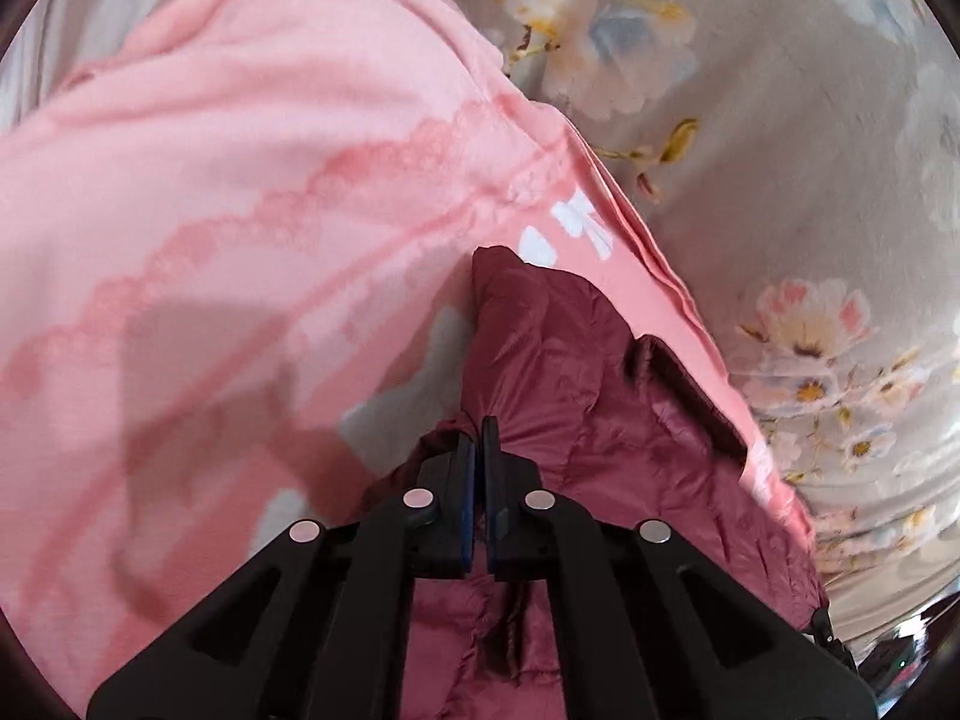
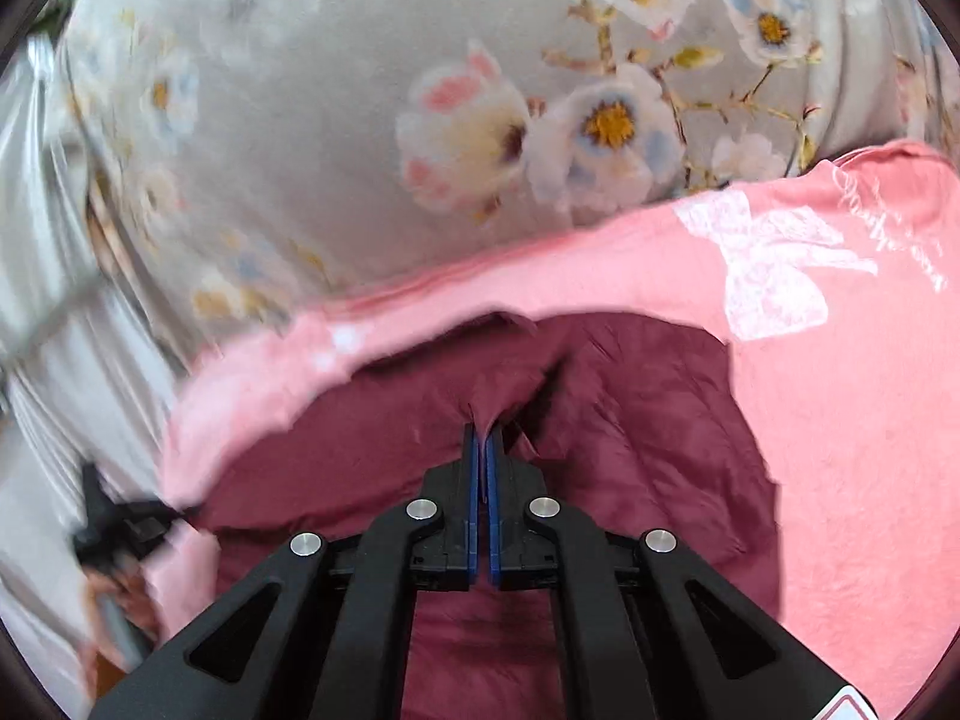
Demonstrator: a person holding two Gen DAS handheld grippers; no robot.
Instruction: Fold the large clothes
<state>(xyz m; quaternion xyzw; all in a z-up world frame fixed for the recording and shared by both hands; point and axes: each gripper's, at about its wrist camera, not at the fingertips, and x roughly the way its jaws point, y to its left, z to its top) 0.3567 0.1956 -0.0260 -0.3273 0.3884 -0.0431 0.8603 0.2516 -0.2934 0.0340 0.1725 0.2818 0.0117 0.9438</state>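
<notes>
A maroon puffer jacket [image 1: 576, 396] lies crumpled on a pink blanket [image 1: 240, 192] on the bed. My left gripper [image 1: 480, 438] is shut on a fold of the jacket at its near edge. In the right wrist view the jacket [image 2: 630, 420] spreads below and ahead of my right gripper [image 2: 483, 435], which is shut on a pinched ridge of its fabric. The pink blanket [image 2: 840, 390] with a white lace bow print surrounds the jacket there.
A grey floral bedsheet [image 1: 780, 120] covers the bed to the right of the blanket; it also shows in the right wrist view [image 2: 360, 120]. The other gripper [image 2: 120, 528] and a hand show blurred at the left edge of the right wrist view.
</notes>
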